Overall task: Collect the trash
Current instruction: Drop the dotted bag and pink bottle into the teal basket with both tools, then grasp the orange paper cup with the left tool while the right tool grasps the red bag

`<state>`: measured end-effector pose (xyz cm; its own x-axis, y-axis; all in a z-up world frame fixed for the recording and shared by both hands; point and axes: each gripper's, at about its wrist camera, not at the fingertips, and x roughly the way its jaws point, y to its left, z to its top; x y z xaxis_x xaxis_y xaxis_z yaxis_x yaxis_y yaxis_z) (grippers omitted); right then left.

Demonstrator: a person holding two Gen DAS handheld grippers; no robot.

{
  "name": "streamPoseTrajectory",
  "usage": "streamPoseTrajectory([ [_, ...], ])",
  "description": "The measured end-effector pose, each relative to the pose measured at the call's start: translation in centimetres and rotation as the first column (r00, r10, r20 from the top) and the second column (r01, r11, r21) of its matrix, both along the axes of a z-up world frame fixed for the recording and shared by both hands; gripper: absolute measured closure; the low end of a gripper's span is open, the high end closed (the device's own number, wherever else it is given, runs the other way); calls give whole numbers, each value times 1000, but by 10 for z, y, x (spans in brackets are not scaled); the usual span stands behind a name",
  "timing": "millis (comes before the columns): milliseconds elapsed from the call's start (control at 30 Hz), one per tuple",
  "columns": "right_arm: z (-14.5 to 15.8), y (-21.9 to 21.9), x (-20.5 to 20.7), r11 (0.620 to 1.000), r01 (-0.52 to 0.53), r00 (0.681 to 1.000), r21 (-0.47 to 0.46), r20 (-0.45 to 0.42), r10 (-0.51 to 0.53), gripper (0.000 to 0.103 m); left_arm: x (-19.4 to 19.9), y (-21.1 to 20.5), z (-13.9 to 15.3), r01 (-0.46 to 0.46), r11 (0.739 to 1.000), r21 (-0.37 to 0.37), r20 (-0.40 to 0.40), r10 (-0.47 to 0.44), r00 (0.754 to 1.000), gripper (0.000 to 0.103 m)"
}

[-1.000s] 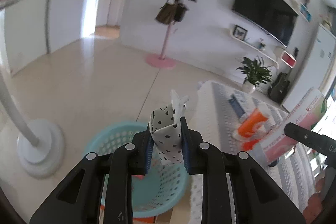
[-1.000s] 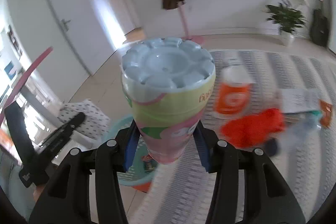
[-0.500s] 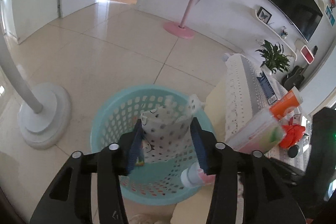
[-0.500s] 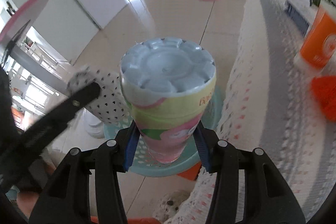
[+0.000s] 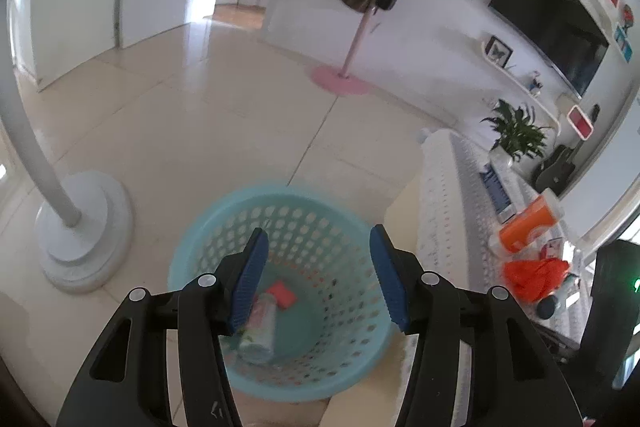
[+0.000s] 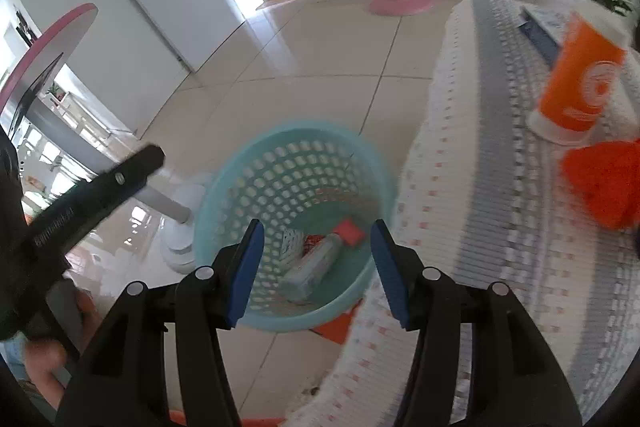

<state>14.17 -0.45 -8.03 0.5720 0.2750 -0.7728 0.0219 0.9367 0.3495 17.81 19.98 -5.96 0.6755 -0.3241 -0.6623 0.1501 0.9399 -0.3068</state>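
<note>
A teal perforated basket [image 5: 276, 191] [image 6: 304, 127] stands on the floor beside the table. Inside it lie the pink-and-green cup [image 5: 259, 327] [image 6: 316, 265] on its side, a spotted paper carton [image 6: 290, 247] and a small red packet [image 5: 282, 293] [image 6: 350, 229]. My left gripper [image 5: 316, 275] hangs over the basket, jaws opening, nothing between them. My right gripper [image 6: 316, 263] is also above it, jaws opening and empty. One of the left gripper's fingers [image 6: 120, 179] reaches in from the left in the right wrist view.
The table with a white and grey cloth [image 6: 480, 187] is right of the basket and carries an orange cup [image 6: 576, 87] [image 5: 528, 223] and a crumpled orange bag [image 6: 604, 183] [image 5: 532, 275]. A white lamp base [image 5: 80, 235] stands left of the basket, a pink coat stand [image 5: 340, 83] farther back.
Both grippers sank toward the basket and let go. The spotted carton left the left jaws and the cup left the right jaws; both now lie in the basket.
</note>
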Motion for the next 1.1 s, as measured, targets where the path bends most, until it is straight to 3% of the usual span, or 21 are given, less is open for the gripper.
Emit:
streamPoseTrajectory([
  [300, 37, -56, -47, 993, 98, 987, -68, 134, -88, 51, -20, -70, 33, 110, 994, -1, 153, -109, 982, 52],
  [533, 62, -134, -82, 964, 230, 956, -131, 217, -198, 51, -32, -149, 45, 261, 965, -15, 194, -253, 948, 52],
  [767, 52, -215, -101, 930, 336, 930, -151, 207, -303, 52, -9, -242, 42, 416, 909, -25, 133, -410, 902, 46],
  [1033, 23, -264, -113, 924, 371, 920, -89, 167, -354, 52, 42, -323, 15, 444, 894, 59, 39, -446, 894, 47],
  [1100, 18, -268, -114, 927, 366, 923, -83, 159, -351, 52, 47, -328, 6, 446, 892, 75, 10, -448, 894, 56],
])
